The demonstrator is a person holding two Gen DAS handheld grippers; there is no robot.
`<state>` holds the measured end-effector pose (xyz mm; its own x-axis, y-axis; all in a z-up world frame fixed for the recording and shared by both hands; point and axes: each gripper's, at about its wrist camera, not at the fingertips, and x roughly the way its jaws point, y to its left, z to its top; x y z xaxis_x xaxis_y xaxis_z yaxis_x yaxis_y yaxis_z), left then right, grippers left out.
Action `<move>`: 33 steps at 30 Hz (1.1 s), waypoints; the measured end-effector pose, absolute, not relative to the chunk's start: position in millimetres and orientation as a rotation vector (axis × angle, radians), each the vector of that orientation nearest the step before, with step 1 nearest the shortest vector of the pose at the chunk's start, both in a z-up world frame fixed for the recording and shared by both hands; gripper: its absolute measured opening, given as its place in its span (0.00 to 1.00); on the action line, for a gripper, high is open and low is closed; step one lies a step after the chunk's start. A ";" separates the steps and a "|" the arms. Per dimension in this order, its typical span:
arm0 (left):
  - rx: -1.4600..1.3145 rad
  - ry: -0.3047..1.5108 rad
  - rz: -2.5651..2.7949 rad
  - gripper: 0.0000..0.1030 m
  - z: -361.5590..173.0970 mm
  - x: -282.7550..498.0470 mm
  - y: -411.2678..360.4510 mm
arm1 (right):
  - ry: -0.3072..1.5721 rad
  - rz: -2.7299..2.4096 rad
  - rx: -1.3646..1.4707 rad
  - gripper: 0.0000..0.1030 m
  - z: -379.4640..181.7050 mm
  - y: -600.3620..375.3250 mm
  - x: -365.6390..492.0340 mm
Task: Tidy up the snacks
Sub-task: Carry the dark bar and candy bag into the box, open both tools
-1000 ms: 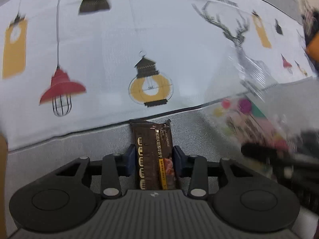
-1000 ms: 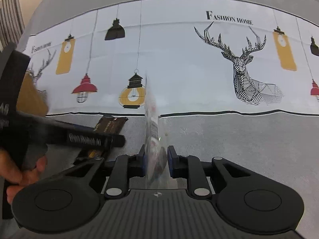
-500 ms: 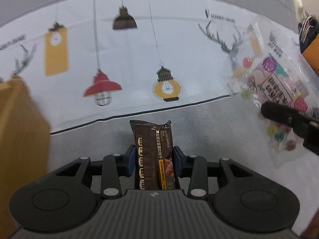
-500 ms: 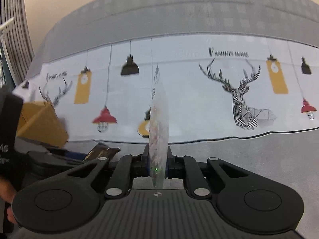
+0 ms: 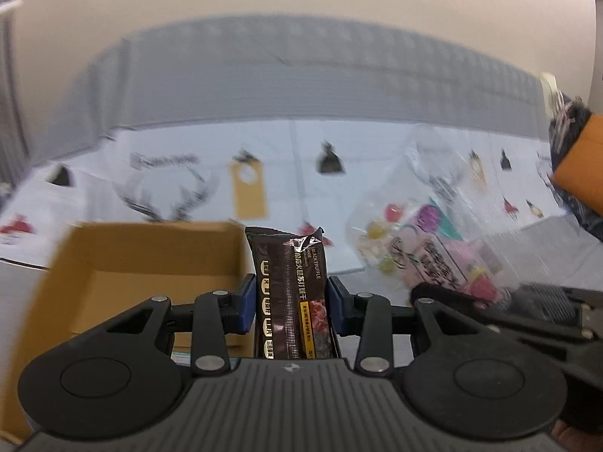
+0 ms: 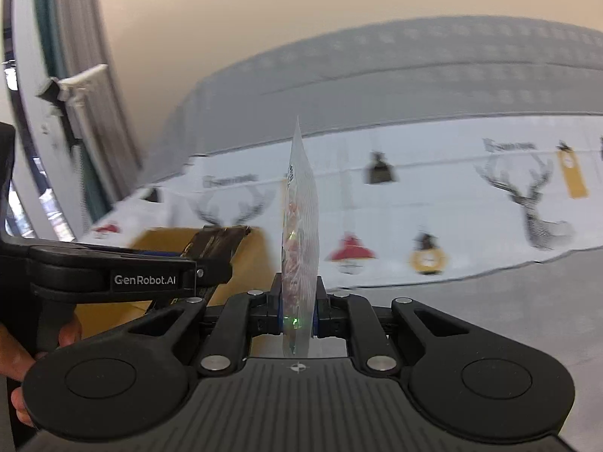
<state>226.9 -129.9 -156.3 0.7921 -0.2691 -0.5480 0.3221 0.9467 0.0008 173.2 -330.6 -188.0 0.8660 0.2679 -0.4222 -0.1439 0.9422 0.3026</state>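
Note:
My left gripper (image 5: 290, 307) is shut on a dark brown snack bar packet (image 5: 290, 282), held upright in the air. An open cardboard box (image 5: 124, 263) stands just ahead and to its left. My right gripper (image 6: 298, 307) is shut on a clear bag of colourful candies (image 6: 299, 233), seen edge-on and held upright. The same bag (image 5: 426, 241) shows to the right in the left wrist view. In the right wrist view the left gripper (image 6: 211, 260) with its brown packet (image 6: 215, 243) is to the left, over the box (image 6: 166, 241).
A white cloth printed with lamps and deer (image 6: 452, 207) covers the grey surface (image 6: 490, 301). A grey padded backrest (image 5: 301, 86) rises behind. A person's orange sleeve (image 5: 580, 165) is at the far right.
Both grippers have lifted and swung left with their snacks still held. The cardboard box has come from the left edge to just ahead of the left gripper.

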 end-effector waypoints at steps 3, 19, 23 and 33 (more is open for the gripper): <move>0.069 0.535 -0.285 0.42 -144.1 216.4 -87.7 | 0.448 0.276 0.244 0.13 -163.9 -288.9 175.4; -0.092 0.538 -0.197 0.42 -155.2 235.9 47.7 | 0.561 0.482 0.259 0.13 -154.1 -158.2 228.9; -0.092 0.666 -0.173 0.42 -202.5 264.1 54.6 | 0.715 0.489 0.378 0.13 -202.2 -151.1 258.3; -0.154 0.800 -0.136 0.63 -247.8 274.7 75.6 | 0.906 0.357 0.358 0.63 -261.9 -137.5 275.8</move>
